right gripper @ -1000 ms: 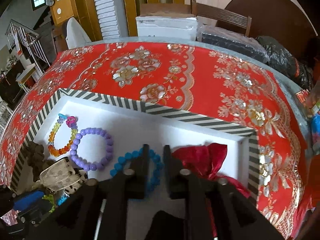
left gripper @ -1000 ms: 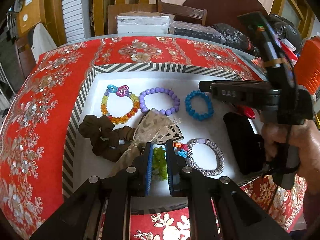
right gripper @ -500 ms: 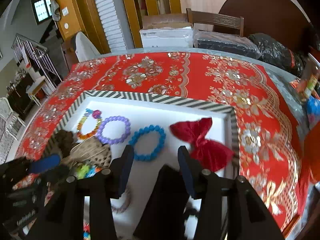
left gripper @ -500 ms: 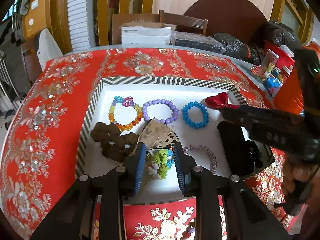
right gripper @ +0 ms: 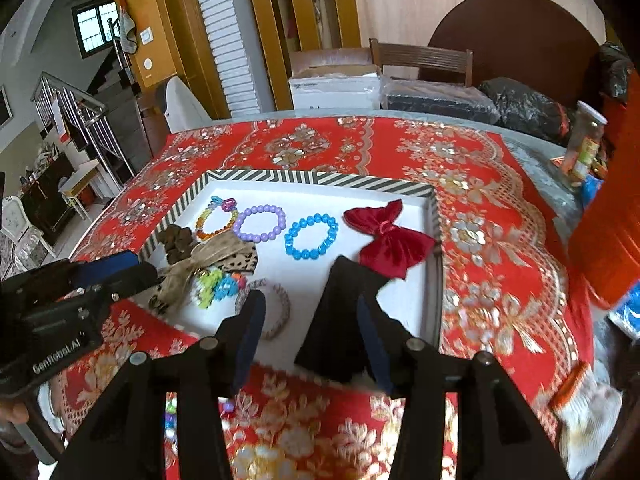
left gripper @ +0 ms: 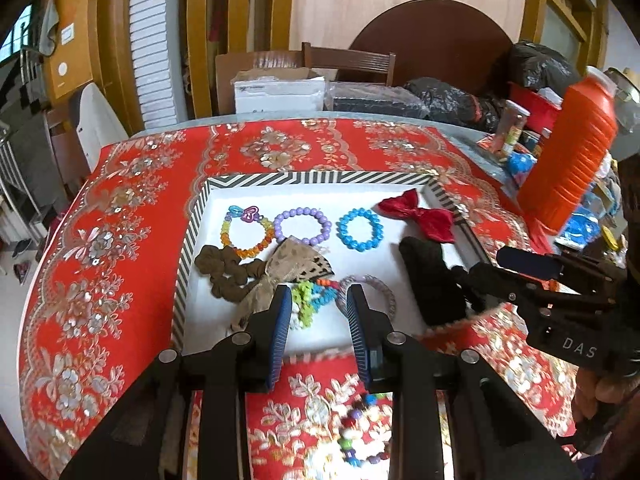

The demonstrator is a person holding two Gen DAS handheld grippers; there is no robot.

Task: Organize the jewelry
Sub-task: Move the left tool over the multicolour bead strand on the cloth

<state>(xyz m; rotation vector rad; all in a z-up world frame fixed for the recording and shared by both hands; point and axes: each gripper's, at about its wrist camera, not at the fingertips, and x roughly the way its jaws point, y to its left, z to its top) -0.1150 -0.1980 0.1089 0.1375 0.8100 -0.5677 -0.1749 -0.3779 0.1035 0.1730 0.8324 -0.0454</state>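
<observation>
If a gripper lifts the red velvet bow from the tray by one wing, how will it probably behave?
The red velvet bow looks like soft fabric with folds, so it will probably droop, not stay flat. It seems light for its size. One wing lies against the striped tray wall at its right side, so it might drag there. It has no round shape, so rolling is unlikely.

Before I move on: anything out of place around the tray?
Yes. A multicoloured bead bracelet lies on the red tablecloth outside the tray, just in front of its near edge. It is blurred; everything else sits inside.
</observation>
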